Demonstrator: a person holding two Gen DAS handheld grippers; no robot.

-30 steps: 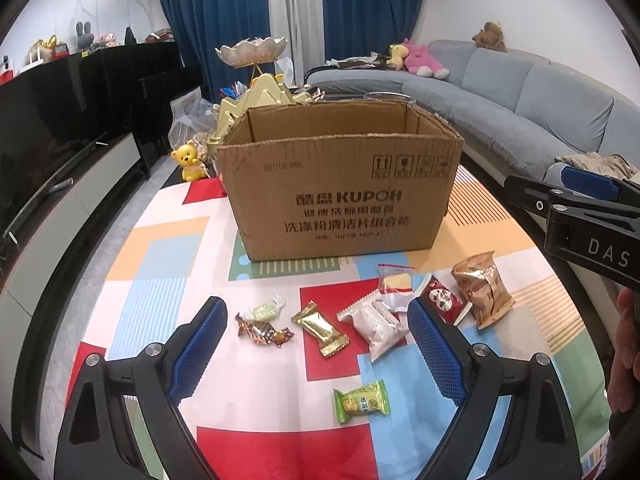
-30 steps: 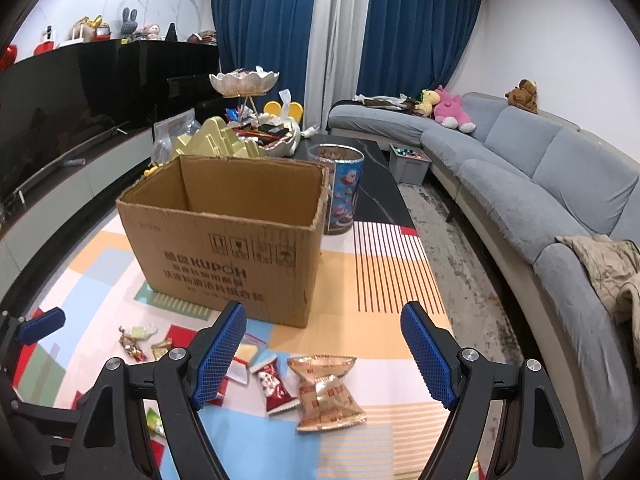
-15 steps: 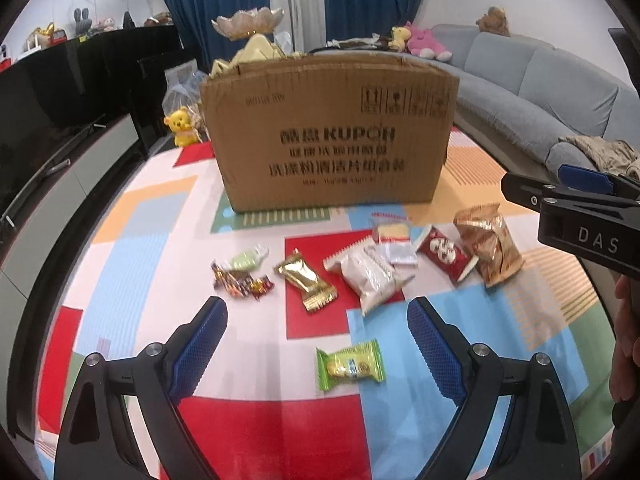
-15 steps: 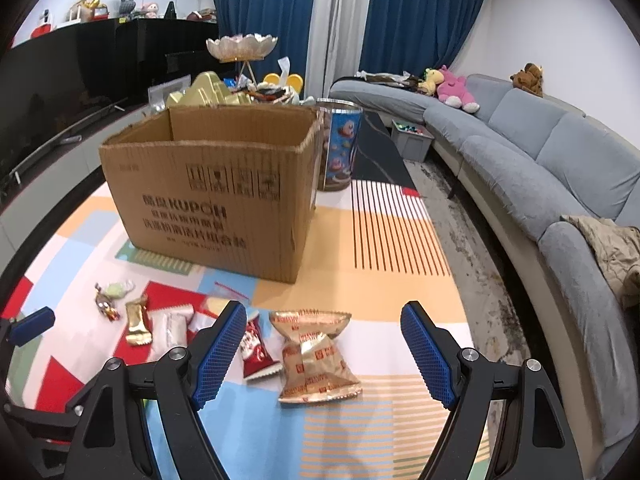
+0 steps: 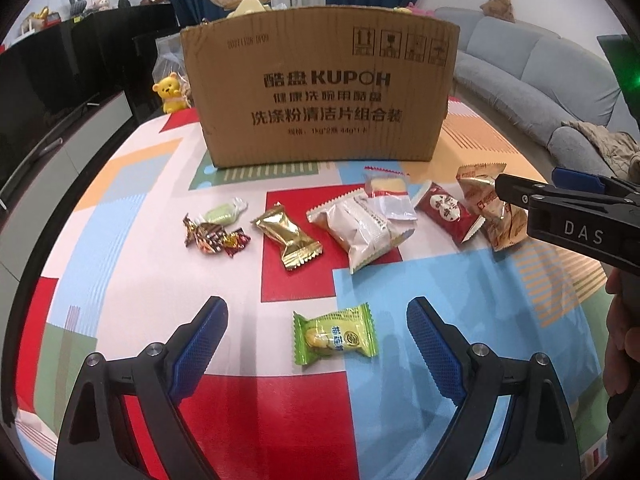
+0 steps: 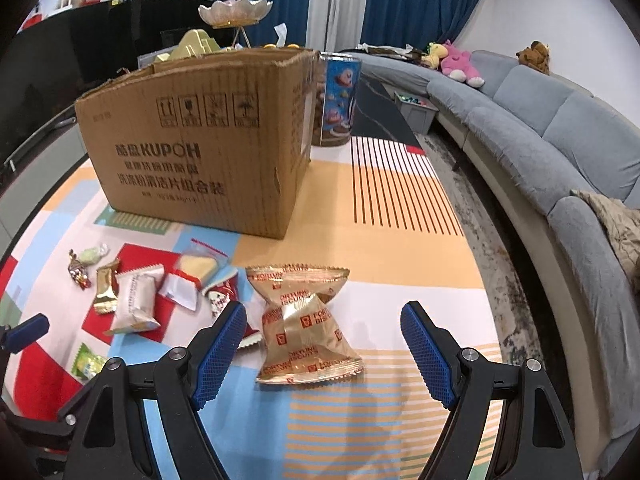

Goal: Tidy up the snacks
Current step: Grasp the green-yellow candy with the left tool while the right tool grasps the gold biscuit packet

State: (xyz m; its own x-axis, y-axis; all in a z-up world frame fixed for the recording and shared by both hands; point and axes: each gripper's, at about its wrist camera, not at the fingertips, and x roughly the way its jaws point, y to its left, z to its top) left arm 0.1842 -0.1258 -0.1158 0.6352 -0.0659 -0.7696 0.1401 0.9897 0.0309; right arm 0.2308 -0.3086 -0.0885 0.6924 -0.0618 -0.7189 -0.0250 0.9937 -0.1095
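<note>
Setting: home living room. Evidence: long grey sectional sofa curving along the right wall, plush toys on its back; deep blue floor-length curtains with a white sheer panel between; black glossy media cabinet at left, small figurines on top; yellow bear toy; shell-shaped pedestal dish; low surface covered in a multicoloured patchwork cloth.
</note>
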